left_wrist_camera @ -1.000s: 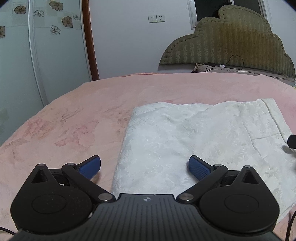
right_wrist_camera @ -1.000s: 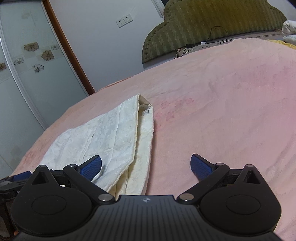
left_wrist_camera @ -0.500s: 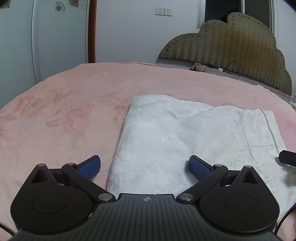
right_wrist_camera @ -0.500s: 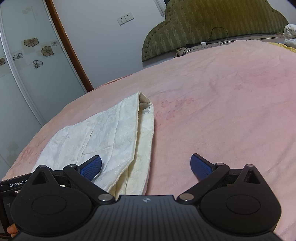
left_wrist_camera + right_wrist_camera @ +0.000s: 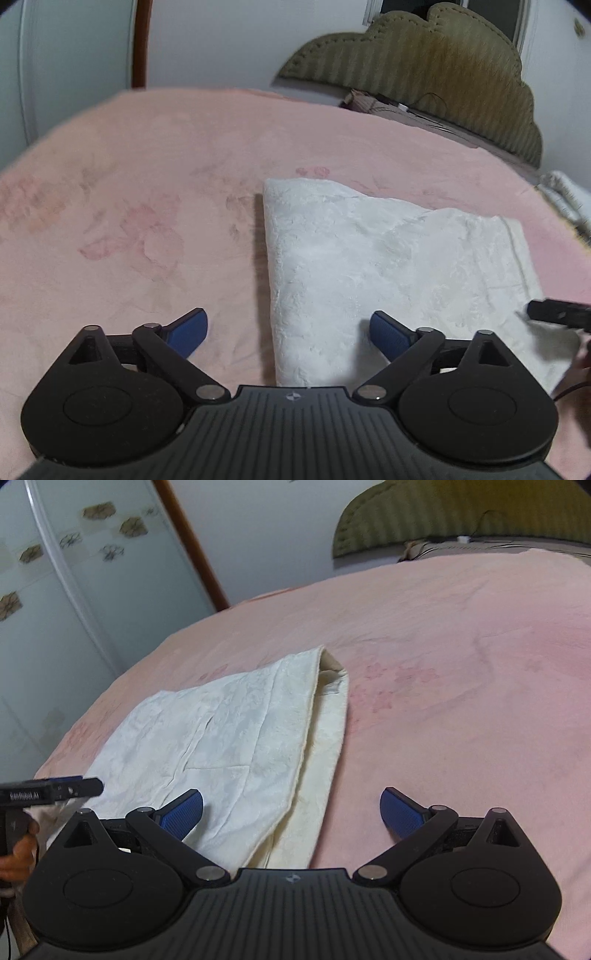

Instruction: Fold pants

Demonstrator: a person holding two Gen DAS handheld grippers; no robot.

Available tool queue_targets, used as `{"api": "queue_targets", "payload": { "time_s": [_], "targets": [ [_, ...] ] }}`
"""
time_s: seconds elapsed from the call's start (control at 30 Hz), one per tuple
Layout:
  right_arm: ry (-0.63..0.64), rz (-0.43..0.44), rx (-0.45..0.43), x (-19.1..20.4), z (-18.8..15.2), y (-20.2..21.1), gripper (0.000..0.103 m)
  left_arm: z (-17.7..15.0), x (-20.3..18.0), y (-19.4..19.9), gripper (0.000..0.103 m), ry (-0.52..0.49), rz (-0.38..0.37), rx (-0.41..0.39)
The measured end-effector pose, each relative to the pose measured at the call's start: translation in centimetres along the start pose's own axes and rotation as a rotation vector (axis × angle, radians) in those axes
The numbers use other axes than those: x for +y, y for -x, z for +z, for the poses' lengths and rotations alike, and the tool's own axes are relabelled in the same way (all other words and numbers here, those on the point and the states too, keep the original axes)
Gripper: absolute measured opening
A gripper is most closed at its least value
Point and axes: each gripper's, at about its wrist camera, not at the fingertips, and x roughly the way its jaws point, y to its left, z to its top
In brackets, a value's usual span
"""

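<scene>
White patterned pants (image 5: 376,266) lie folded into a flat rectangle on the pink blanket. My left gripper (image 5: 288,332) hovers over the near left corner of the pants, straddling their left fold edge; its jaws stand wide and are closing, pressing on nothing. In the right wrist view the pants (image 5: 221,746) show a cream waistband layer along their right side. My right gripper (image 5: 291,814) is open over the near right edge of the pants, the cloth below the fingers, not gripped. The other gripper's body (image 5: 48,794) shows at the left edge, held by a hand.
The pink floral blanket (image 5: 129,221) covers the bed all round the pants. A padded olive headboard (image 5: 424,62) stands at the far side, with cables and white bedding (image 5: 569,195) near it. A glass wardrobe door (image 5: 55,590) and a wooden frame stand beyond the bed's left edge.
Both grippers have shifted and turned over the pants; the left view swung so the pants sit further right and the left jaws have narrowed slightly. The pants have not moved.
</scene>
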Motion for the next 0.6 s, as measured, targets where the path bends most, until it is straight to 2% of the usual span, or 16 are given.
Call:
{"api": "queue_targets", "payload": {
  "time_s": [0.1, 0.13, 0.17, 0.2, 0.27, 0.37, 0.4, 0.43, 0.47, 0.5, 0.53, 0.6],
  "targets": [
    [0.016, 0.075, 0.038, -0.5, 1.3, -1.0, 0.103, 0.9, 2.2, -1.2, 0.094, 0.113, -0.112, 0.057],
    [0.012, 0.118, 0.049, -0.6, 1.6, -1.3, 0.103, 1.1, 2.7, -1.6, 0.094, 0.143, -0.142, 0.054],
    [0.007, 0.182, 0.062, -0.6, 1.8, -1.6, 0.098, 1.3, 3.3, -1.9, 0.094, 0.164, -0.175, 0.046],
    [-0.003, 0.241, 0.072, -0.6, 1.9, -2.1, 0.095, 1.6, 3.6, -2.3, 0.094, 0.174, -0.208, 0.055],
    [0.006, 0.288, 0.077, -0.4, 2.1, -2.5, 0.096, 2.2, 3.9, -3.3, 0.094, 0.161, -0.292, 0.095],
    [-0.061, 0.368, 0.073, -1.5, 2.2, -2.9, 0.096, 3.1, 3.7, -4.5, 0.094, 0.134, -0.362, 0.144],
    [-0.082, 0.375, 0.068, -1.9, 2.2, -2.9, 0.093, 3.2, 3.5, -4.9, 0.093, 0.127, -0.382, 0.151],
    [-0.089, 0.364, 0.061, -2.2, 2.1, -2.9, 0.089, 3.2, 3.2, -5.2, 0.090, 0.117, -0.380, 0.148],
    [-0.093, 0.341, 0.054, -2.3, 2.0, -2.8, 0.077, 3.1, 2.7, -5.3, 0.086, 0.094, -0.363, 0.144],
    [-0.104, 0.317, 0.052, -2.4, 1.9, -2.6, 0.060, 3.1, 2.2, -5.3, 0.074, 0.063, -0.336, 0.139],
    [-0.112, 0.294, 0.050, -2.4, 1.6, -2.4, 0.054, 2.8, 1.5, -5.0, 0.056, 0.027, -0.288, 0.126],
    [-0.110, 0.272, 0.039, -1.9, 1.3, -2.1, 0.044, 2.3, 0.8, -4.5, 0.040, -0.015, -0.240, 0.098]
  ]
}}
